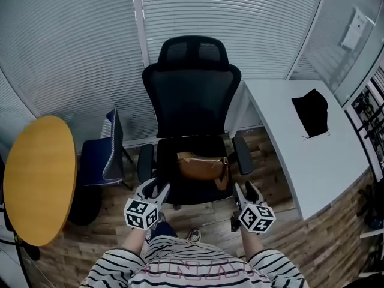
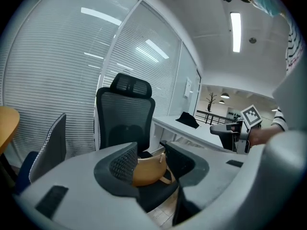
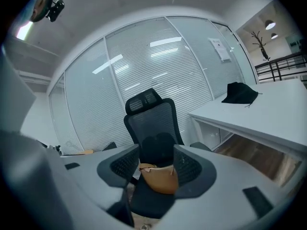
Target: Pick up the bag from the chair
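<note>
Both empty with jaws apart, left gripper (image 1: 157, 191) and right gripper (image 1: 246, 192) flank the chair (image 1: 192, 95) front; the tan bag (image 1: 203, 165) lies crosswise on its seat, just ahead, equally near each.

The left claw (image 1: 155, 189) and right claw (image 1: 246, 191) point forward, jaws apart, seemingly empty.

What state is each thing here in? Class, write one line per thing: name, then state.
bag: lying on the chair seat, not held.
chair: upright, only the bag on it.
left gripper: open, empty, short of the bag.
right gripper: open, empty, short of the bag.
cloth: crumpled on the desk.
blinds: closed.
</note>
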Available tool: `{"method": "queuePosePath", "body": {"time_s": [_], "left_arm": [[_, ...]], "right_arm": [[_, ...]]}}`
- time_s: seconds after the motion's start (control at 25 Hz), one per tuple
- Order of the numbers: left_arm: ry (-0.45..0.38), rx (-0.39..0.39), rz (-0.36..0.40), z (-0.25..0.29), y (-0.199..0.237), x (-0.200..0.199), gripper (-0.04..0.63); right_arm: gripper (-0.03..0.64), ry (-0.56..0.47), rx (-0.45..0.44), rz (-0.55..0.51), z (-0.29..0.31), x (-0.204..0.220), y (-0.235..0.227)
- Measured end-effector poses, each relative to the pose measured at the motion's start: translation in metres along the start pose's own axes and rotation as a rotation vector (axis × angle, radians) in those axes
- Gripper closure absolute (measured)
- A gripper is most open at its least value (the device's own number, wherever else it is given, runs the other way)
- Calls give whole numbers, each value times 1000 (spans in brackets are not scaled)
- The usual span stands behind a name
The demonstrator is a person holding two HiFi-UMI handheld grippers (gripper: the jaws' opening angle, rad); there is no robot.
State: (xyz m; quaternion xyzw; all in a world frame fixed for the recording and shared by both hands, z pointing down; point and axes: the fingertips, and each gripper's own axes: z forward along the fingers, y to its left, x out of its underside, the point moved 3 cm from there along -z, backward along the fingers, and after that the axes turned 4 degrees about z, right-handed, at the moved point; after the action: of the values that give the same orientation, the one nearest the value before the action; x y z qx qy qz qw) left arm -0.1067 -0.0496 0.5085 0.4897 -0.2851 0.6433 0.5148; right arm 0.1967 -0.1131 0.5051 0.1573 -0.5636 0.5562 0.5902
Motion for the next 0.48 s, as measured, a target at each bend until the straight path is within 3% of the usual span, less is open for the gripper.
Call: {"method": "queuePosePath", "body": {"time_s": [0.28,0.48], "left_arm": [[22,-33,-28,36,19,-5,433],[71,-14,-80,69,35,5,393]], "right_arm": [[393,17,25,18,26,2,-19],[393,24,60,41,45,10,-33]]}}
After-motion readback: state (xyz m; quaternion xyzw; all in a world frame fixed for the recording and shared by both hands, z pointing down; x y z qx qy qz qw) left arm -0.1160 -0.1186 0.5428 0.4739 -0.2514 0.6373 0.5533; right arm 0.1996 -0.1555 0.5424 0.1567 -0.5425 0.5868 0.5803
